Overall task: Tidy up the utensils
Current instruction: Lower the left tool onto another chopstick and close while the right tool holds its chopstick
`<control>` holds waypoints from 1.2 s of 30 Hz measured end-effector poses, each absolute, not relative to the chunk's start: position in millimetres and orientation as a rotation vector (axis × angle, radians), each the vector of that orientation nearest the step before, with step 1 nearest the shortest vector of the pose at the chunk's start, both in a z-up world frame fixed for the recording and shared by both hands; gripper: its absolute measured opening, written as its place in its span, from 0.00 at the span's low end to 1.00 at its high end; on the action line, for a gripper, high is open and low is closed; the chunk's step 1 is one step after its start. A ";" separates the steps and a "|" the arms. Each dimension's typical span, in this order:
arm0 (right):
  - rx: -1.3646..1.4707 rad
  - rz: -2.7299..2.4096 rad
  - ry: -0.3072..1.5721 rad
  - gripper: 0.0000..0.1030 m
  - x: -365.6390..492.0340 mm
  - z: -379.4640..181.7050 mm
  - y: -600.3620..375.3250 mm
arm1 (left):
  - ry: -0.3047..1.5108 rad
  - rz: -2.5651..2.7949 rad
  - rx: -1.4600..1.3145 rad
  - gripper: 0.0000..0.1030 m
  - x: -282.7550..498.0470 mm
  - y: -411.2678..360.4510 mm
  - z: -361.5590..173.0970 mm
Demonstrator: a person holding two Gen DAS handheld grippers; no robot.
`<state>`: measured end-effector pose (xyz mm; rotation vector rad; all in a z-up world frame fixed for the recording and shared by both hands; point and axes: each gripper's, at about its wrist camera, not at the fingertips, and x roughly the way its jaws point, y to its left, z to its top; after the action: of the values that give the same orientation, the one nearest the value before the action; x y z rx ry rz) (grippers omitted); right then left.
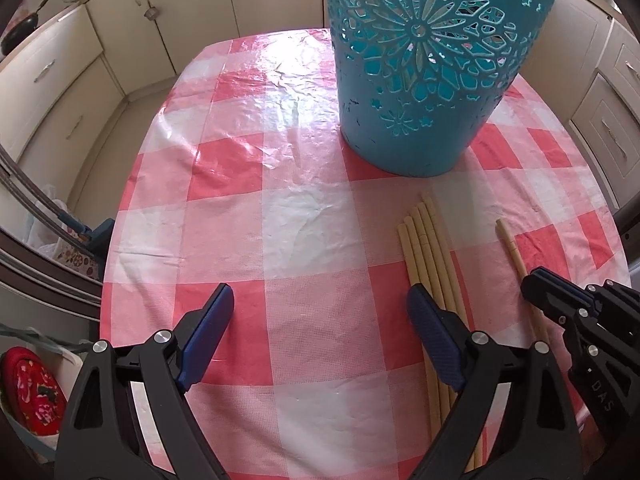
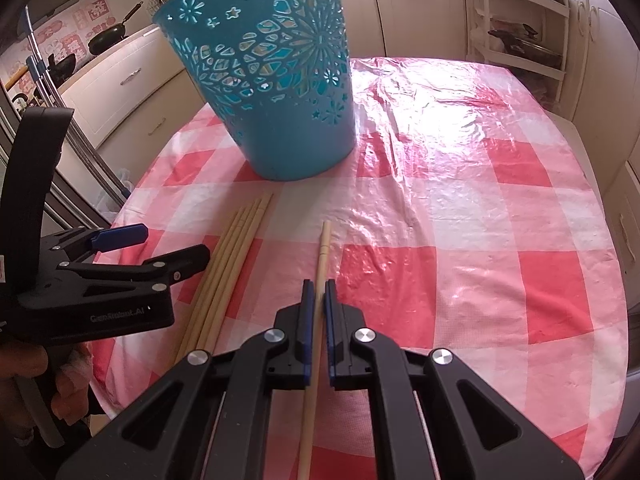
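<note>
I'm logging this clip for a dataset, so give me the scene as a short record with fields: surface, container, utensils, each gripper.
surface: table under a pink checked cloth
container: teal basket, upright, at the far side
loose utensils: chopstick bundle lying flat in front of the basket
single chopstick: apart from the bundle, to its right
right gripper: fingers shut on the single chopstick
left gripper: open, holding nothing, one finger over the bundle

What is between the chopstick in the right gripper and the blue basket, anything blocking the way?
Nothing visible. The right gripper is shut on the single chopstick, and only bare checked tablecloth lies between it and the blue basket. The bundle of chopsticks and the open left gripper sit off to its left.
</note>
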<state>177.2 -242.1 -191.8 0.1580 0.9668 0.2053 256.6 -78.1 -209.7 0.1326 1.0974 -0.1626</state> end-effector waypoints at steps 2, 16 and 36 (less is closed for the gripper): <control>0.161 0.206 0.966 0.06 177.1 -191.9 -242.3 | 1.096 -0.164 0.131 0.83 256.5 -78.0 -209.1; 0.153 0.204 0.961 0.06 177.4 -191.7 -240.8 | 1.095 -0.203 0.117 0.83 253.8 -84.8 -205.4; 0.156 0.207 0.956 0.06 178.6 -191.3 -240.5 | 1.065 -0.190 0.153 0.66 256.6 -90.9 -208.2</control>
<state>178.6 -240.5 -191.3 0.1556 0.9561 0.2066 256.6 -90.9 -208.2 0.1531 1.0653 -0.1901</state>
